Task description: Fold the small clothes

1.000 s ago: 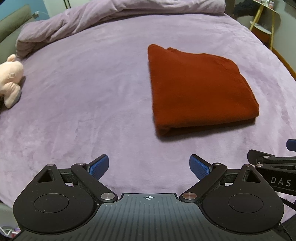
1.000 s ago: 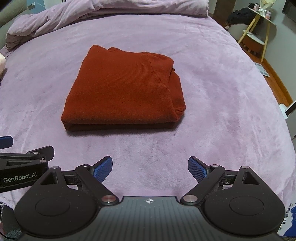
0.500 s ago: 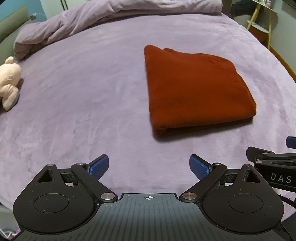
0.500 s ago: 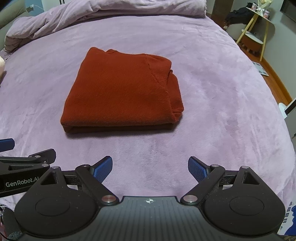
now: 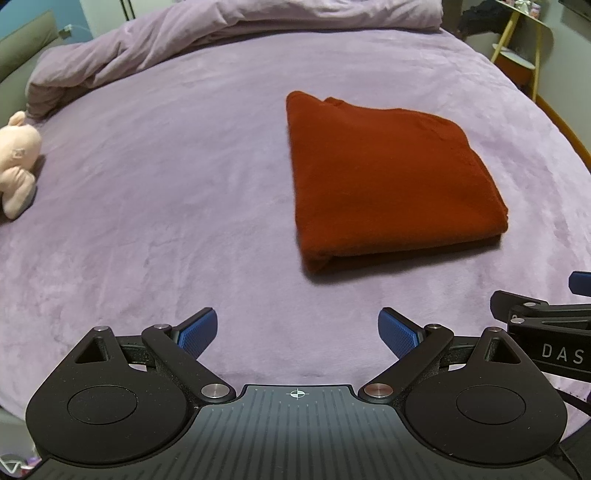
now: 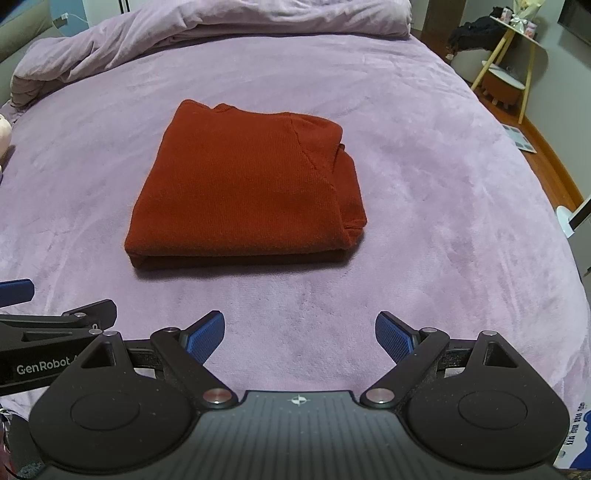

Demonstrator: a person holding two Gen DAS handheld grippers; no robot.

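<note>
Above a plush purple bed [image 5: 184, 192], the left gripper [image 5: 297, 332] and right gripper [image 6: 300, 332] hover wide open and empty, slightly farther back than before. Ahead lies the rust-red knit sweater [image 6: 243, 192], folded into a neat rectangle, unmoved.

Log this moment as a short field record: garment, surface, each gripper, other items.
garment: rust-red sweater, folded into a compact rectangle, lying flat
surface: purple bedspread
left gripper: open, empty, short of the sweater, not touching it
right gripper: open, empty, short of the sweater's near edge
duvet: bunched at the far end of the bed
plush toy: pink, at the bed's left edge
task state: sweater looks fully folded
</note>
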